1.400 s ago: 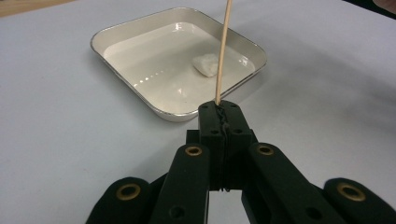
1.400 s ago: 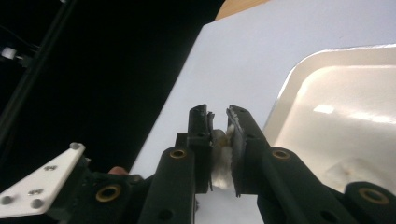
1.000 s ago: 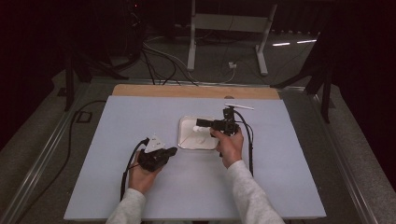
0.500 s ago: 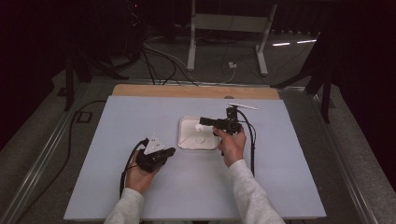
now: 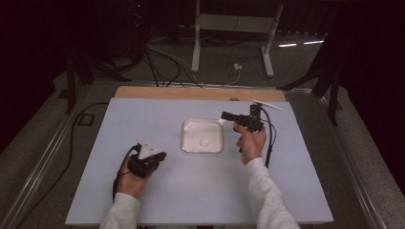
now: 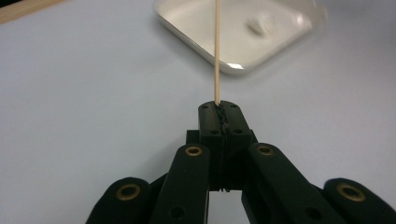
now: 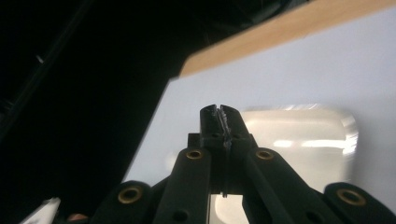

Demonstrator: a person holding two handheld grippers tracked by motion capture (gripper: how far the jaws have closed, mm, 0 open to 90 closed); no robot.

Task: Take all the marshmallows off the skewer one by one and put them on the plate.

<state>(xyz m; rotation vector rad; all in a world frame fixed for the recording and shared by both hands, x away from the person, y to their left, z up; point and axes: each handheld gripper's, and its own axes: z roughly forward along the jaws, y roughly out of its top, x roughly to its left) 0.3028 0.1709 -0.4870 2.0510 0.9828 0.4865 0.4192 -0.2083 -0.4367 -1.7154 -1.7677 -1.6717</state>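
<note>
High view: one white square tray [image 5: 190,143] on a pale blue table [image 5: 200,191], taken here as the landmark. A small white lump [image 5: 204,142] lies inside the tray, toward its near side.

Left gripper [image 5: 161,155]: on the table to the near left of the tray, apart from it, held in the person's left hand [image 5: 131,177]. Jaws pressed together on a thin wooden skewer [image 6: 217,51]. In the left gripper view the skewer runs straight out from the closed tips toward the tray, its far part crossing over the tray's near rim; whether the tip touches anything cannot be told.

Right gripper [image 5: 224,115]: raised above the tray's far right corner, tips pointing across toward the tray's far edge, held in the right hand [image 5: 249,142]. Jaws pressed together, nothing between them in the right gripper view [image 7: 219,112]; the tray lies blurred just beyond.

Wooden table edge [image 5: 157,92]: beyond the tray, along the far side.
</note>
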